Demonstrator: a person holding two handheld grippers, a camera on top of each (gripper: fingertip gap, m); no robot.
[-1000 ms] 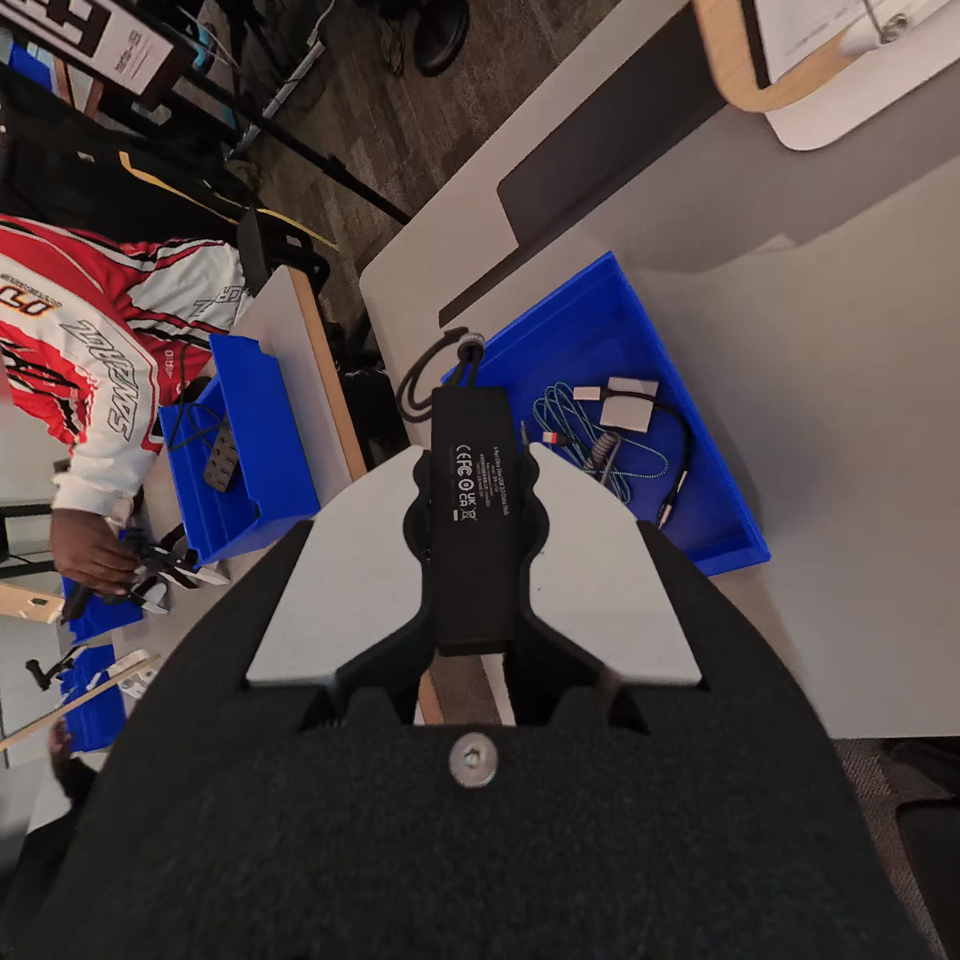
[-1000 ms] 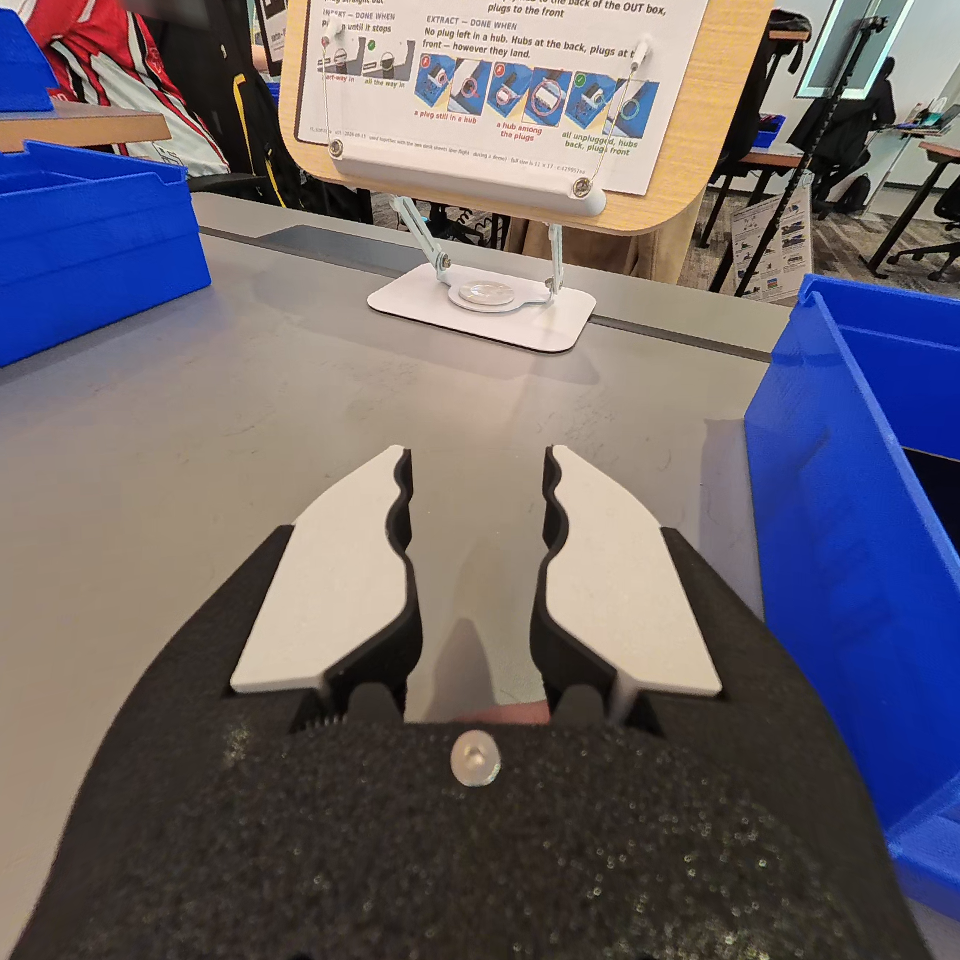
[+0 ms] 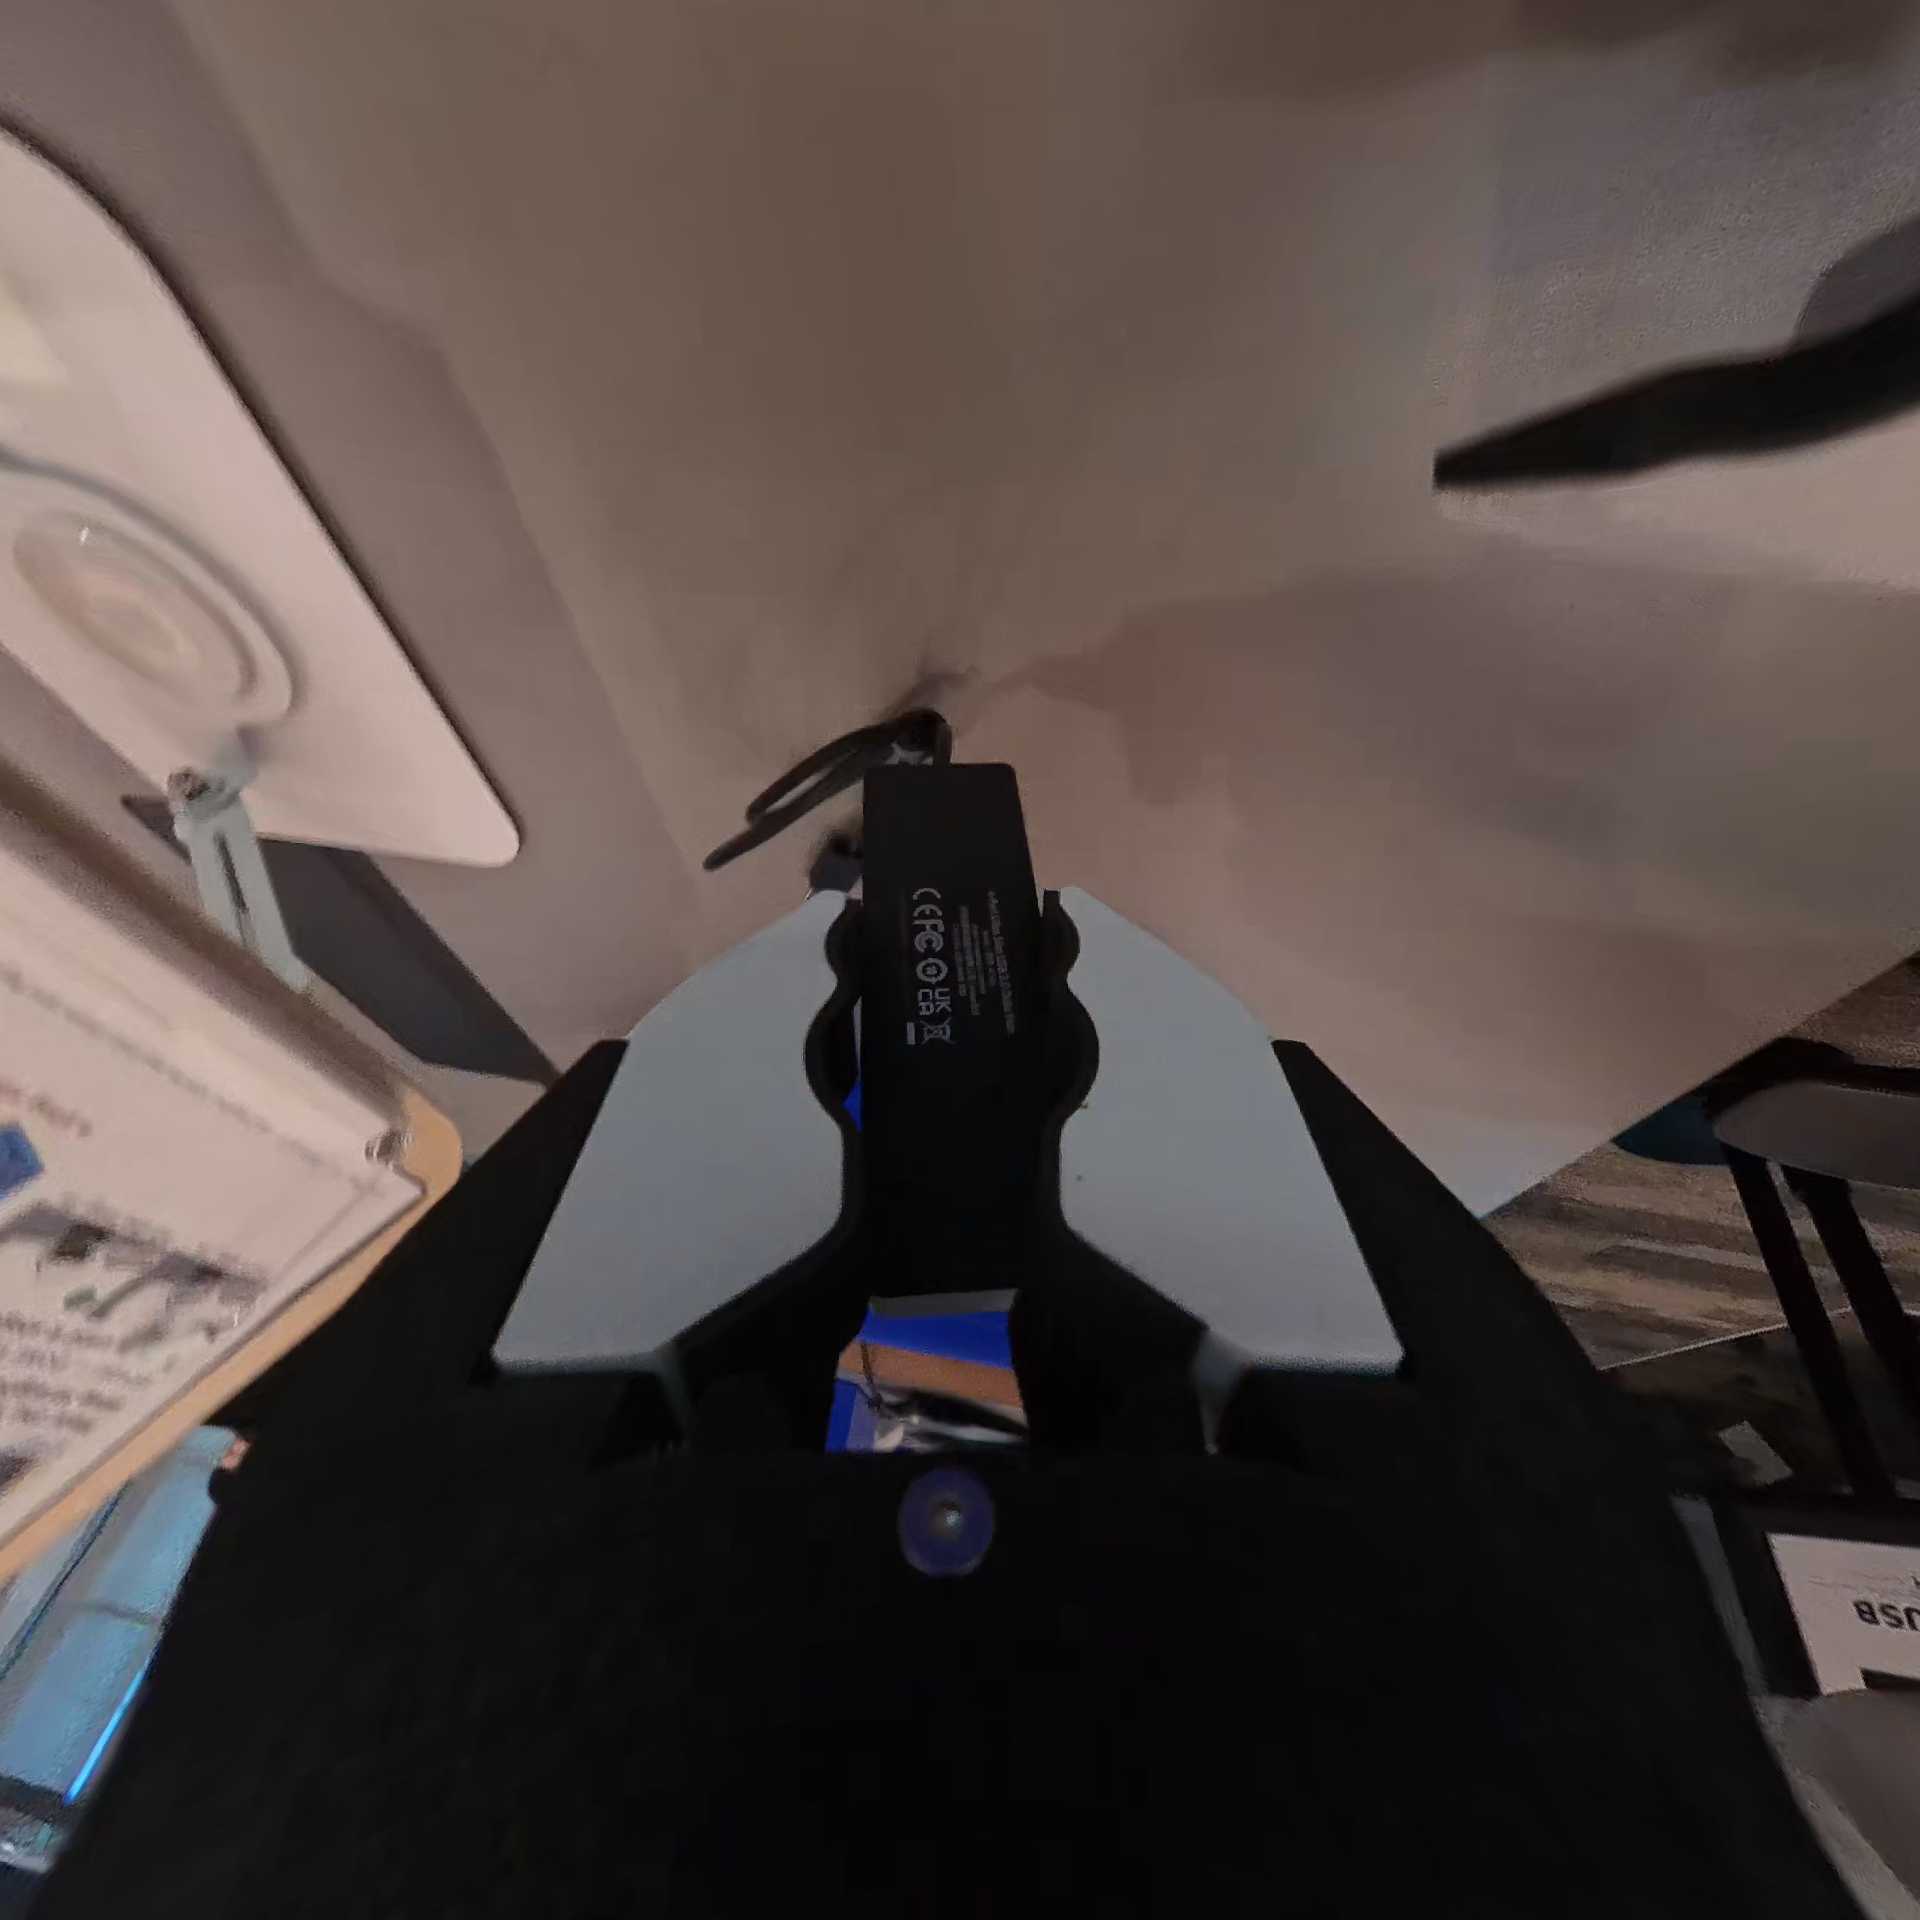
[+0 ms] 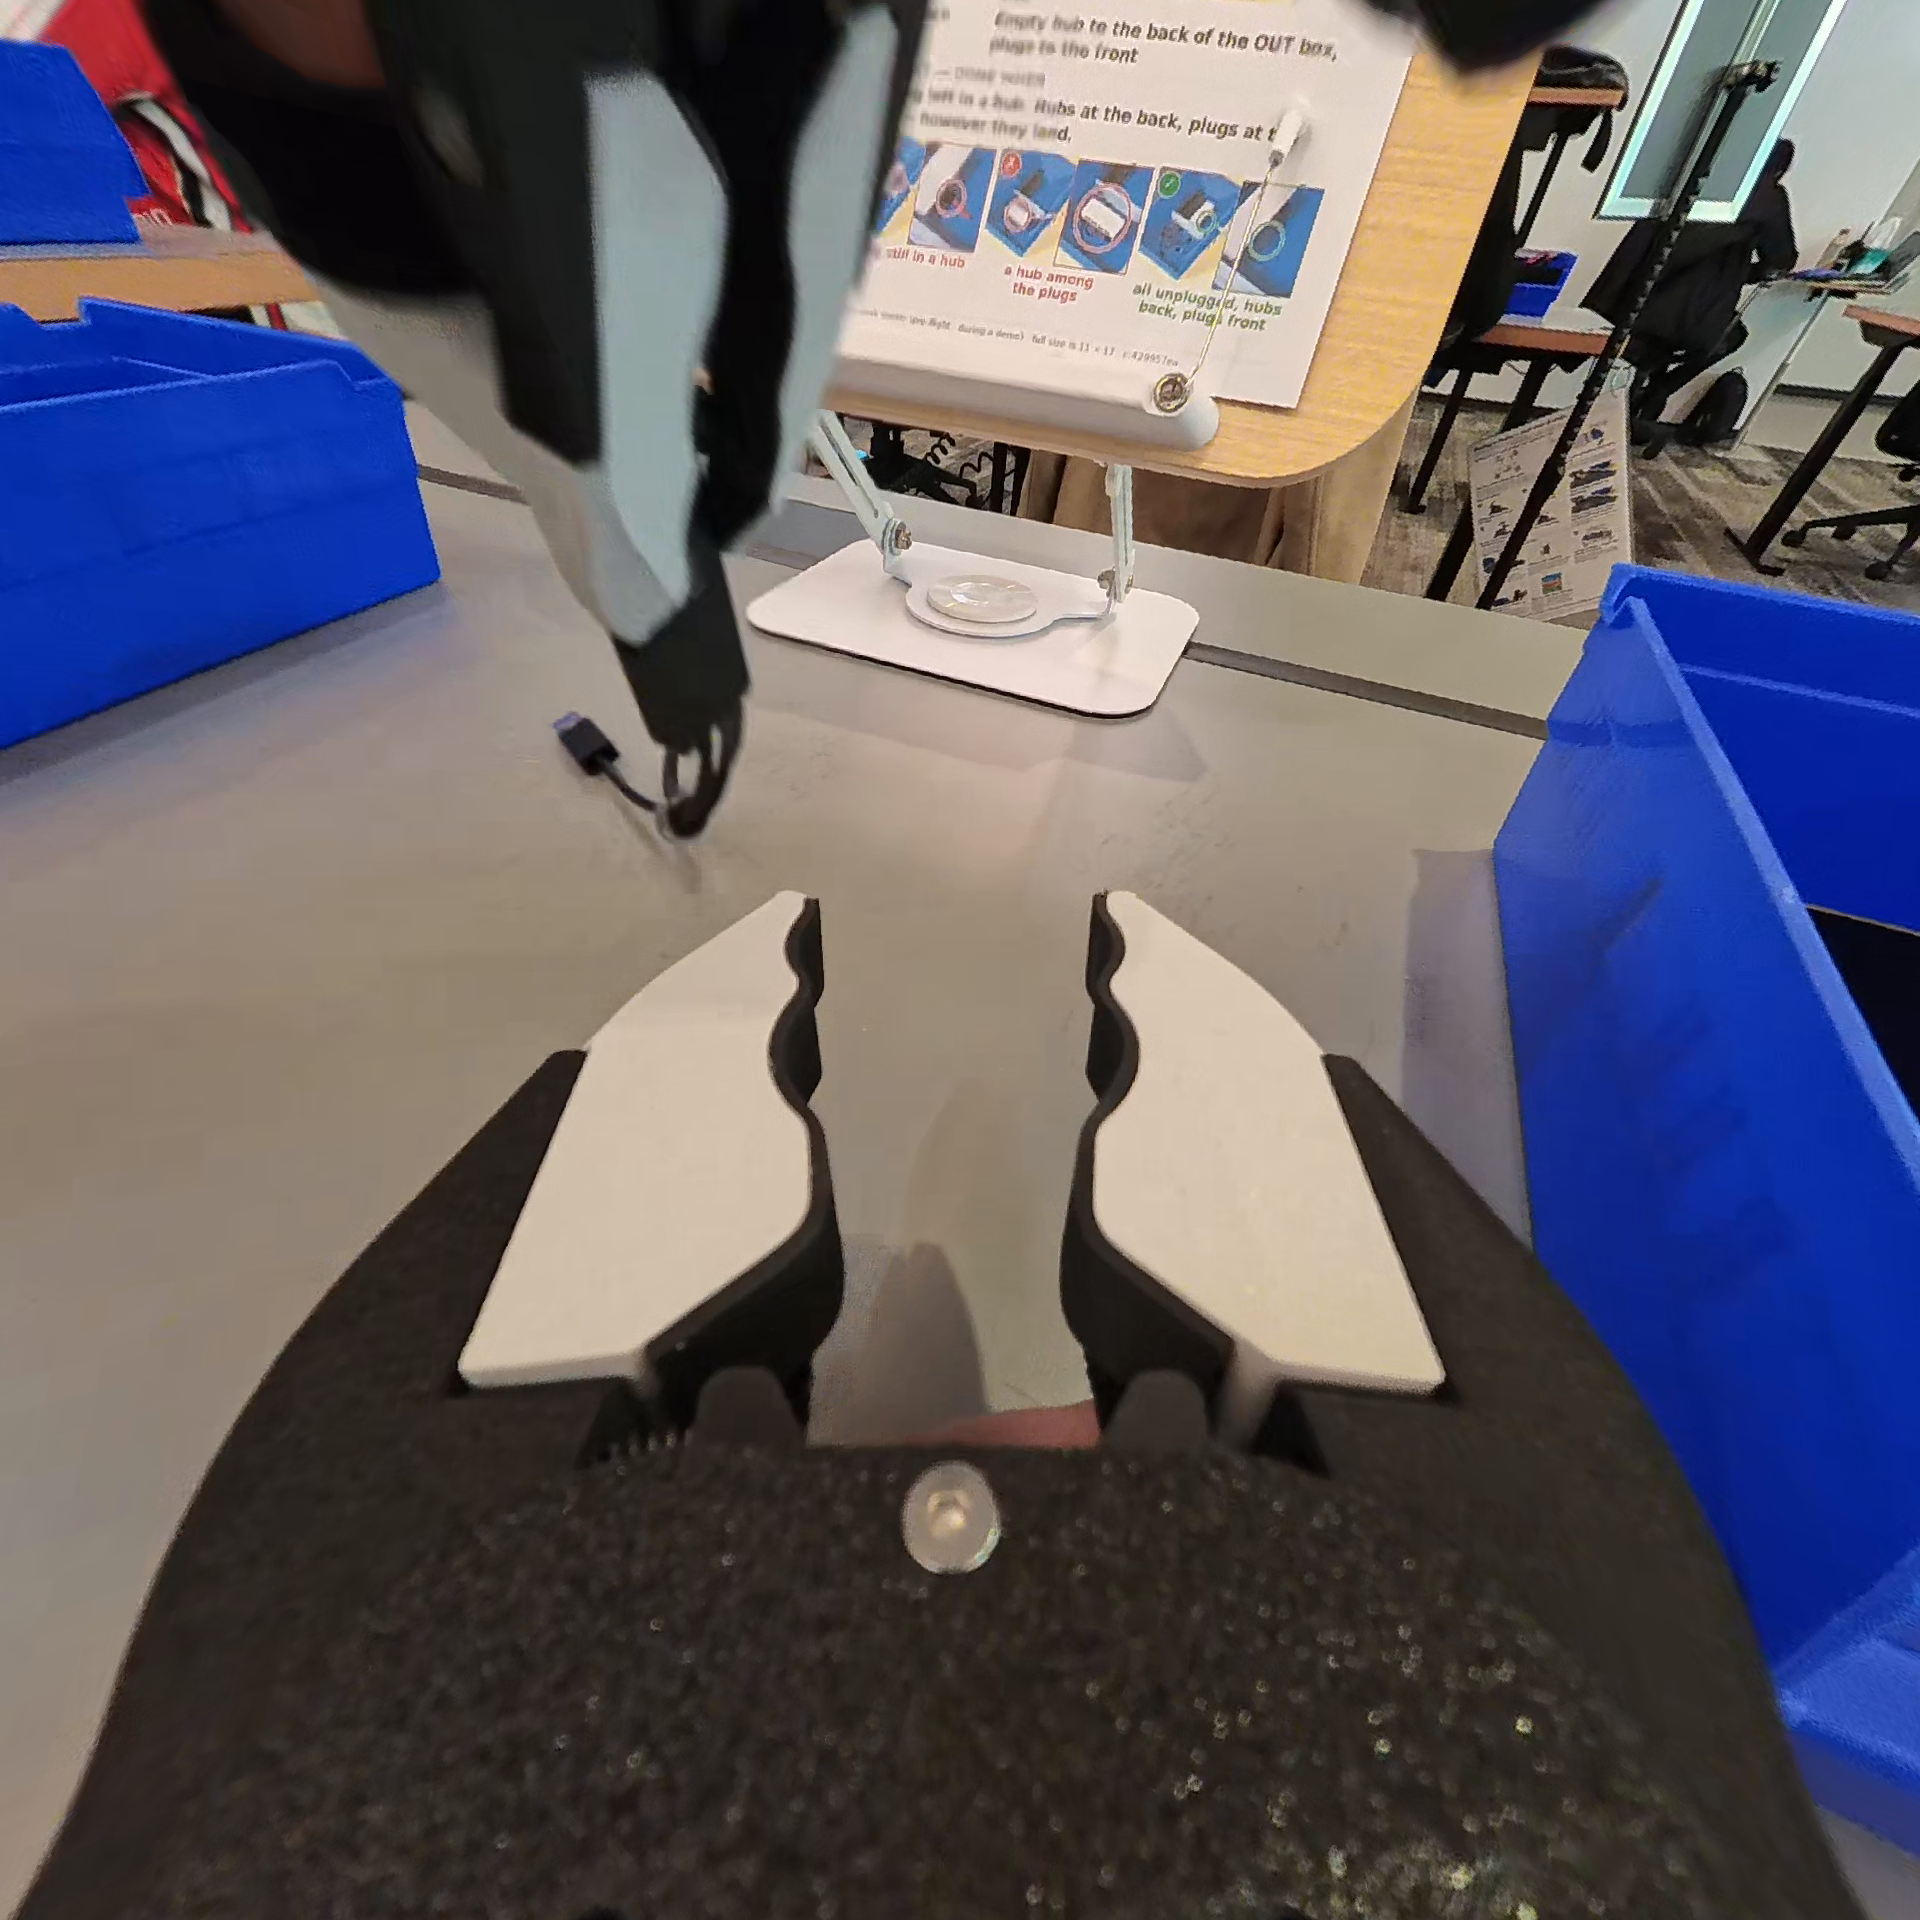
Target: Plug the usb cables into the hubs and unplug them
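Two grippers are seen over a grey table (image 4: 312, 1039). The left gripper (image 3: 951, 904) is clamped on a black hub (image 3: 951, 997), which is pinched lengthwise between the two pads, with its printed face toward the camera and its far end sticking out past the fingertips at twelve o'clock. A short black cable (image 3: 821, 790), bundled in a loop, is attached at that far end and is seen at eleven o'clock from the hub, close to the tabletop.

In the right wrist view the same left gripper (image 4: 675, 644) is seen coming down from eleven o'clock, blurred, with the hub (image 4: 691, 665) pointed at the table. The looped cable (image 4: 691, 779) hangs from the hub's lower end and its plug (image 4: 582, 740) is lying on the table surface, at nine o'clock from the loop.

The right gripper (image 4: 951, 925) is held low above the table with its jaws parted by a moderate gap; nothing is held between them and only bare tabletop is seen through the gap.

A blue bin (image 4: 1714, 1039) is set at three o'clock of the right gripper, and another blue bin (image 4: 187, 520) at ten o'clock. An instruction board on a white stand (image 4: 977, 613) is placed at twelve o'clock, beyond the hub.
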